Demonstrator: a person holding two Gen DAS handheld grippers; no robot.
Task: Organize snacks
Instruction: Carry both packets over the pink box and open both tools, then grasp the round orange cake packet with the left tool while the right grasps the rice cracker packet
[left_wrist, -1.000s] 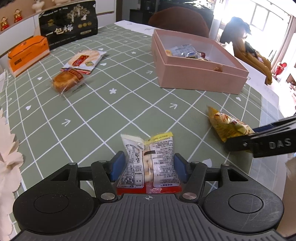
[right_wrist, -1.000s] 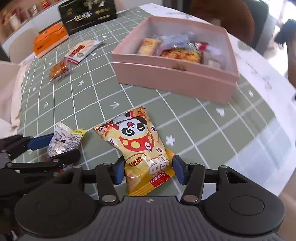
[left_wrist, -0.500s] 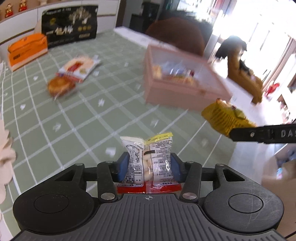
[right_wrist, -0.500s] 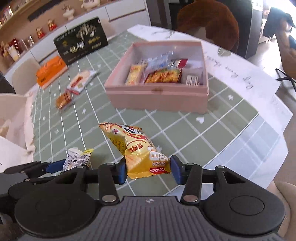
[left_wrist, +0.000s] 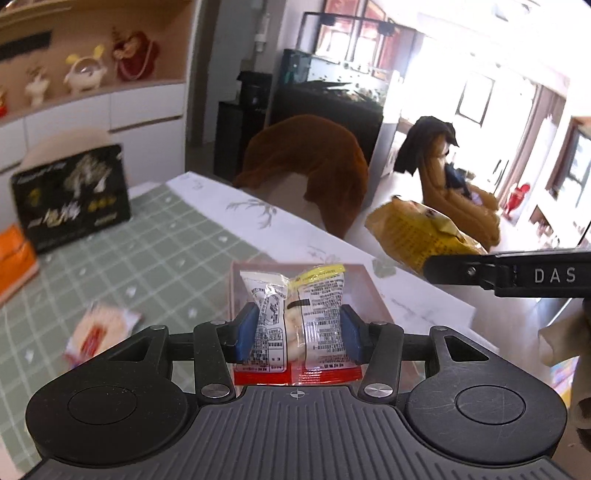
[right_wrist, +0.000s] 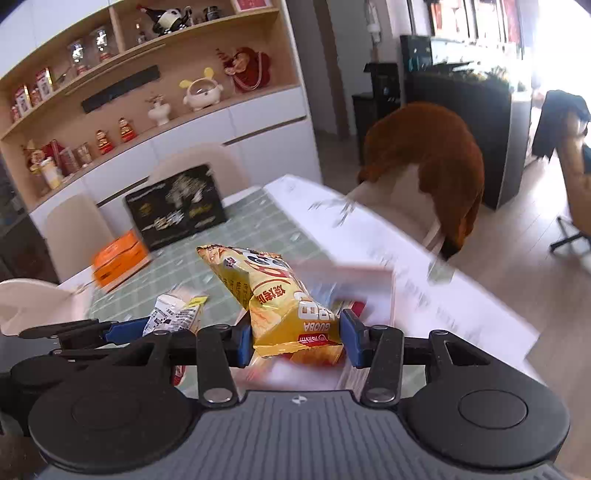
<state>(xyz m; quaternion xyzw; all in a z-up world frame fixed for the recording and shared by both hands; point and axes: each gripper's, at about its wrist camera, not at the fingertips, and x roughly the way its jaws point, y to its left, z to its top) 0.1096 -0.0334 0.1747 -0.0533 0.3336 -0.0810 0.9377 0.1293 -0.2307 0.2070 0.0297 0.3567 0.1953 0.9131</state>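
Observation:
My left gripper (left_wrist: 297, 334) is shut on a small clear-and-white snack packet (left_wrist: 295, 317) with a yellow corner, held in the air over the pink box (left_wrist: 373, 295), which shows behind and below it. My right gripper (right_wrist: 295, 338) is shut on a yellow panda chip bag (right_wrist: 273, 295), also lifted, with the blurred pink box (right_wrist: 354, 273) just beyond it. The chip bag also shows in the left wrist view (left_wrist: 413, 232) at the right. The left gripper and its packet (right_wrist: 173, 314) show at the left of the right wrist view.
A wrapped rice cracker pack (left_wrist: 99, 328) lies on the green checked tablecloth (left_wrist: 129, 258). A black gift box (left_wrist: 70, 199) and an orange box (left_wrist: 14, 258) stand at the table's far side. A brown-covered chair (left_wrist: 314, 166) stands behind the table.
Both grippers have risen and tilted up with their snacks, moving forward to the pink box. The views now show the room beyond the table.

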